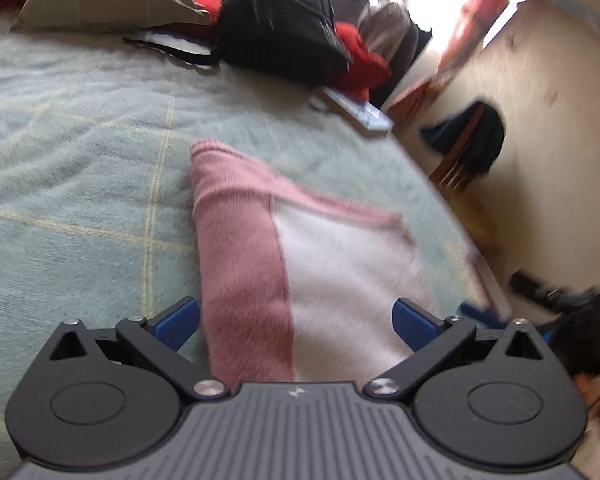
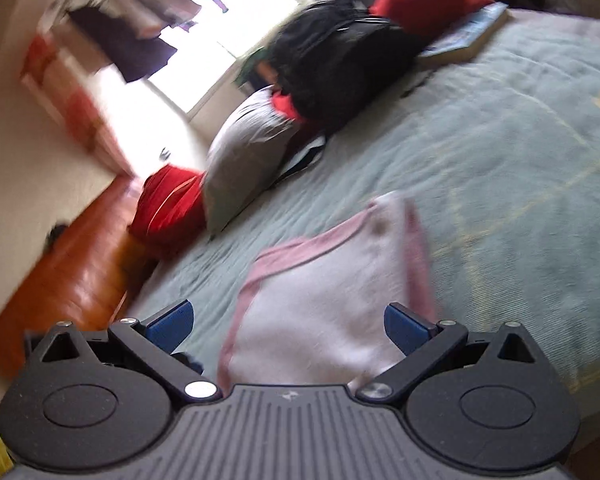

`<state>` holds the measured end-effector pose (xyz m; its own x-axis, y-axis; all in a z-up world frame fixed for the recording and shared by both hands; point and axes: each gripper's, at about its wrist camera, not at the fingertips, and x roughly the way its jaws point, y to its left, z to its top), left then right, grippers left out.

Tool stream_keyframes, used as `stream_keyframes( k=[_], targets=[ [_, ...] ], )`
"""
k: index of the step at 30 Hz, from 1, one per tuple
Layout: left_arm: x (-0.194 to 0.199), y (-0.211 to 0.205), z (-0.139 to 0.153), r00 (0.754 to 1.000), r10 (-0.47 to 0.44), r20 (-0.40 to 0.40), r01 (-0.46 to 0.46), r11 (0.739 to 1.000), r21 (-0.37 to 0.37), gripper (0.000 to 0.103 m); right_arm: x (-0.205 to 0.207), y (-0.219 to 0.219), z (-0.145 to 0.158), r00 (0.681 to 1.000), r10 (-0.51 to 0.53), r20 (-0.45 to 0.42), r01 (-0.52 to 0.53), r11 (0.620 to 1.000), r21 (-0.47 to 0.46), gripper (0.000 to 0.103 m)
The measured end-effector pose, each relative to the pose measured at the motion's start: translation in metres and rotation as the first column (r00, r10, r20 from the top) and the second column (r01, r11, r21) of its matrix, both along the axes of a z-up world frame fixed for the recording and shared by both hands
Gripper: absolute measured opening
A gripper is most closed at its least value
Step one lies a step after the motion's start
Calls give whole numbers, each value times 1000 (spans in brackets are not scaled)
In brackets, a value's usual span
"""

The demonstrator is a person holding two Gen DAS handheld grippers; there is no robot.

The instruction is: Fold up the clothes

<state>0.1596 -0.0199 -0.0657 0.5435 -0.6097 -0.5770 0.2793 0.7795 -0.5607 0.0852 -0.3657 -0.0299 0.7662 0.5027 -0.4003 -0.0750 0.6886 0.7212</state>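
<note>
Left wrist: pink-white garment (image 1: 320, 264) on bed (image 1: 80, 160); no legible writing.

I find no readable text, label, brand name, number or sign in either view.

- Left gripper (image 1: 296, 320), housing: I see one small pale embossed mark at the centre of the ribbed top plate, at 6 o'clock in the left wrist view. It is a shape, not a letter I can read.
- Right gripper (image 2: 288, 324), housing: I see the same small mark at 6 o'clock in the right wrist view, equally unreadable.
- Book (image 2: 466, 34): lying flat at 1 o'clock in the right wrist view; I see a bluish cover, but any printing on it is blurred beyond reading.
</note>
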Motion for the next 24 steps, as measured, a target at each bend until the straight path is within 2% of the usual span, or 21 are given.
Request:
stream_keyframes(
  k=[3,7,12,14,16,20,23,24],
  targets=[
    [12,12,-7,999,7,-50,-11,997,-77,102,17,-20,-13,997,-9,-82,15,997,73,103],
    [28,17,-21,991,7,-136,-19,996,-86,101,42,-38,-36,981,33,-192,1,985,174,103],
    [48,15,-42,967,-23,-253,-10,992,-129,101,60,-37,-60,962,92,-256,-40,978,204,103],
    [54,14,-46,961,-41,-273,-6,986,-167,102,64,-36,-69,956,114,-269,-52,973,225,103],
    [61,11,-50,955,-68,-289,10,981,-196,102,67,-37,-73,955,132,-265,-65,967,247,103],
    [68,3,-56,952,-85,-295,28,981,-194,102,68,-42,-70,962,133,-237,-71,964,255,103],
    [70,-1,-56,954,-91,-287,40,983,-178,102,63,-43,-54,984,79,-158,-49,982,180,103],
    [70,-1,-56,954,-88,-286,36,983,-181,102,63,-43,-50,989,66,-135,-45,987,151,100]
  ],
)
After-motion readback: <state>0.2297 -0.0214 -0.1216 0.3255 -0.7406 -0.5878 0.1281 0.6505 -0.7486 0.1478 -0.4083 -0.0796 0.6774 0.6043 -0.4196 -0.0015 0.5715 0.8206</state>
